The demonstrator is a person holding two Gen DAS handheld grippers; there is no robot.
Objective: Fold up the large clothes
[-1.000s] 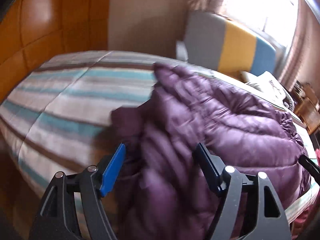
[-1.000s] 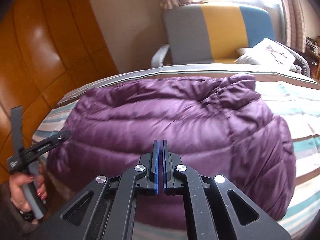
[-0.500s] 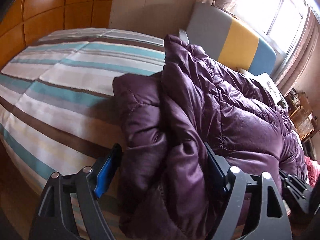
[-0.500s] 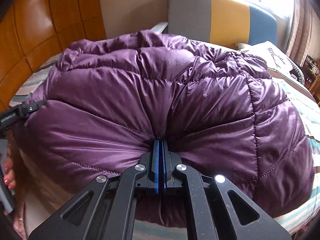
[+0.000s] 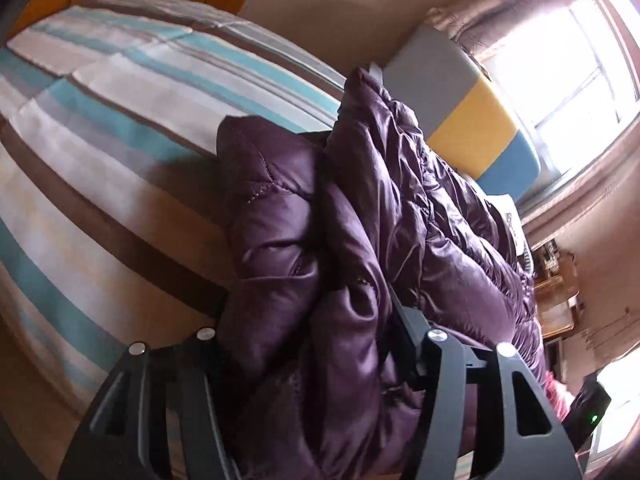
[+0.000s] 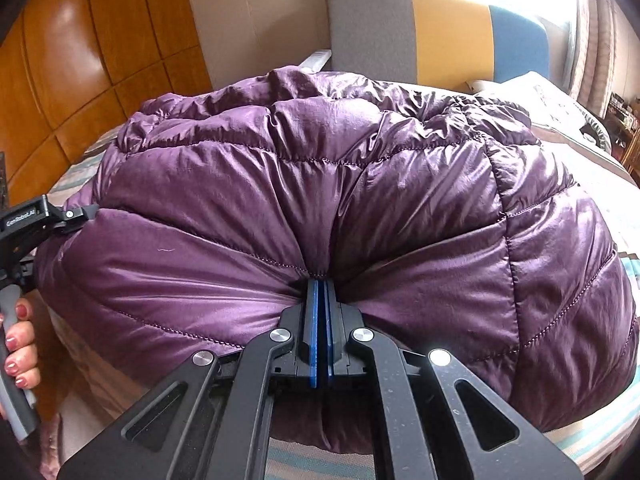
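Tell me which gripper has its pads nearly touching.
The right gripper: its blue pads almost meet on a thin pinch of the jacket. The left gripper stands wider, jaws closing around a thick bunch of it.

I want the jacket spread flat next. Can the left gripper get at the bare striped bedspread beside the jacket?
Probably not yet: the left gripper is closing with purple jacket bunched between its fingers; the striped bedspread lies open beside it.

Daylight from blown-out window (image 5: 576, 60) (upper right); strong fisheye bending, dark corners, mostly sharp.
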